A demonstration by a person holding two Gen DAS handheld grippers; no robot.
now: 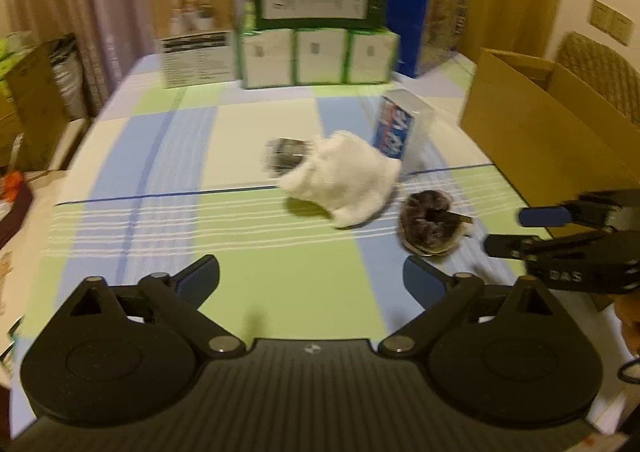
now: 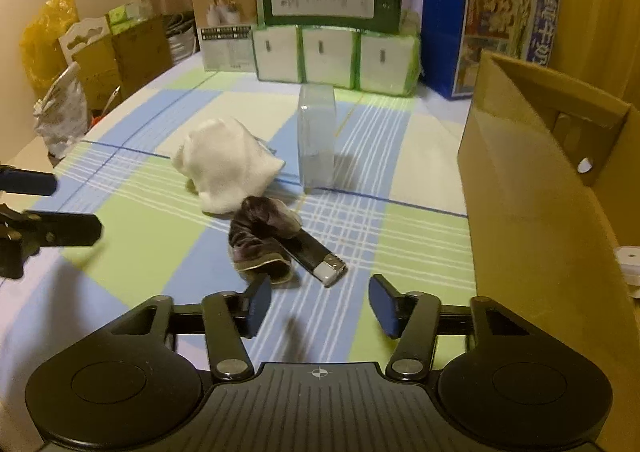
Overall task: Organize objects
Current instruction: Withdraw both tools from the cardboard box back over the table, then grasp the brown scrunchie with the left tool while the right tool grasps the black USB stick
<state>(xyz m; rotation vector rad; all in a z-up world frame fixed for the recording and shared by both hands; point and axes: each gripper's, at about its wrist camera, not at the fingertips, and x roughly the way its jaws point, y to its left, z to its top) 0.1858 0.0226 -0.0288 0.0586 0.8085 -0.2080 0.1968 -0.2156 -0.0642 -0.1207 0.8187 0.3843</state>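
Here both grippers, left gripper point(image 1: 311, 280) and right gripper point(image 2: 320, 306), hover wide apart above the tablecloth point(image 2: 160, 252)

Left gripper point(image 1: 311, 278) and right gripper point(image 2: 320, 306): matte black housing with ribbed centre panel, two round side discs, silver pivot screws on linkage arms, blue pads on fingers point(image 2: 260, 302). White lettering marks one side plate.
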